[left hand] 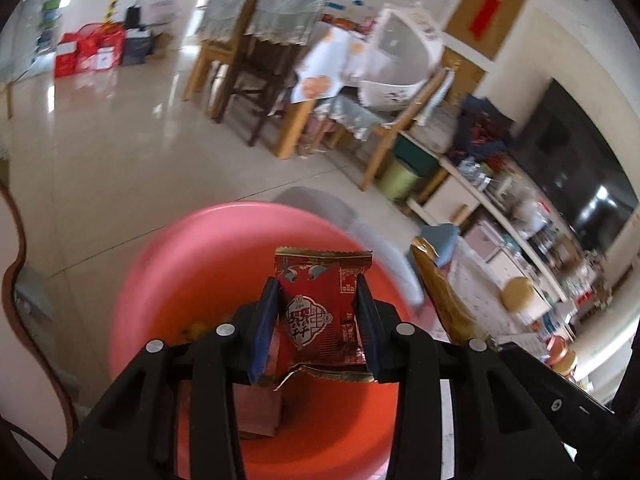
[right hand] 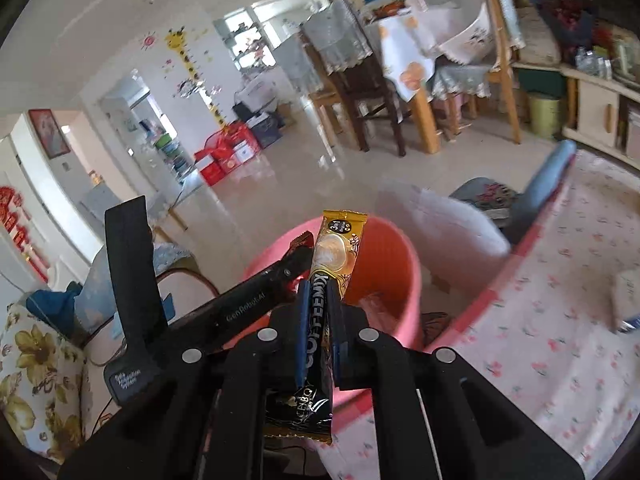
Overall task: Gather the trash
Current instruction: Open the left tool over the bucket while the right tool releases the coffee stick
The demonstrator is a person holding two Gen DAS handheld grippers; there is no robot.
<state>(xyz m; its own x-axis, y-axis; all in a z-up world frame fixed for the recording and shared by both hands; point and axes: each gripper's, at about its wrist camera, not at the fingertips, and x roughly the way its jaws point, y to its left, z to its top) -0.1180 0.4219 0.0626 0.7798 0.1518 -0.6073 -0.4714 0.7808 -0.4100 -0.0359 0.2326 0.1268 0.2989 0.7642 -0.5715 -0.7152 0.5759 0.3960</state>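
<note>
L hand-held gripper [left hand: 316, 320] clamps a red foil snack wrapper [left hand: 320, 316] right over the pink plastic bin [left hand: 168, 264]; R hand-held gripper [right hand: 318, 320] pinches a gold coffee-mix sachet [right hand: 334, 252] nr the rim. Release L w/ jaws wide over centre, then bring R over the opening.
</note>
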